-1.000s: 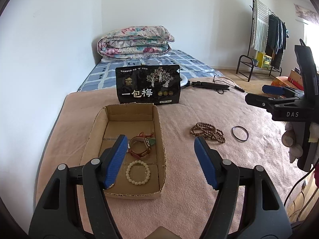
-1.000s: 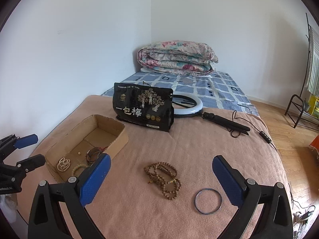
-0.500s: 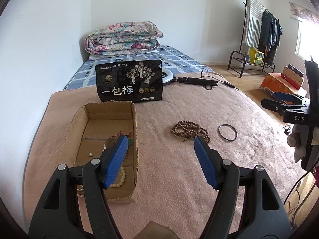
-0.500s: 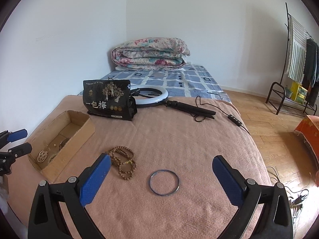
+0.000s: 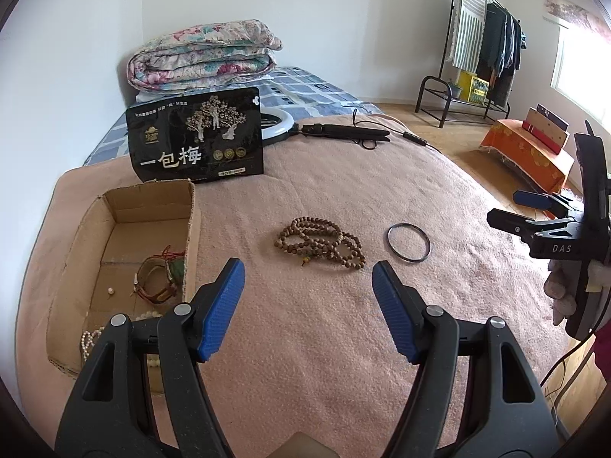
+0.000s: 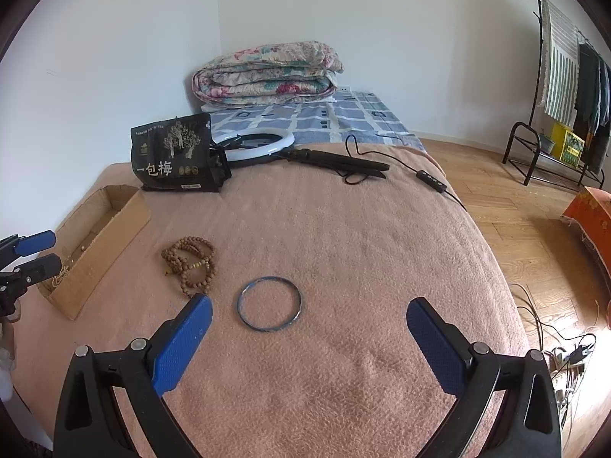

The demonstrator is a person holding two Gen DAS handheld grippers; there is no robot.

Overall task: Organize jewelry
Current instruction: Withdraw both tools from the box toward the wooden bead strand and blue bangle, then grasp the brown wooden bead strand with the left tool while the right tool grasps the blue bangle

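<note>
A brown wooden bead necklace (image 5: 320, 243) lies coiled on the pink blanket (image 5: 343, 343), with a thin dark bangle (image 5: 409, 242) to its right. Both show in the right wrist view: necklace (image 6: 192, 263), bangle (image 6: 269, 303). An open cardboard box (image 5: 193, 229) at the left holds a brown bracelet (image 5: 154, 280) and pearl beads (image 5: 89, 339). My left gripper (image 5: 307, 290) is open and empty, just short of the necklace. My right gripper (image 6: 307, 330) is open and empty, just short of the bangle.
A black snack bag (image 5: 198, 141) stands behind the box. A ring light with stand and cable (image 6: 267, 145) lies beyond it, and a folded quilt (image 6: 267, 72) at the wall. The bed edge drops to wood floor (image 6: 534, 229) at the right, with a clothes rack (image 6: 565, 76).
Both grippers have swung right: the left from over the box towards the bead necklace, the right from the necklace towards the bangle. Both stay open and empty.
</note>
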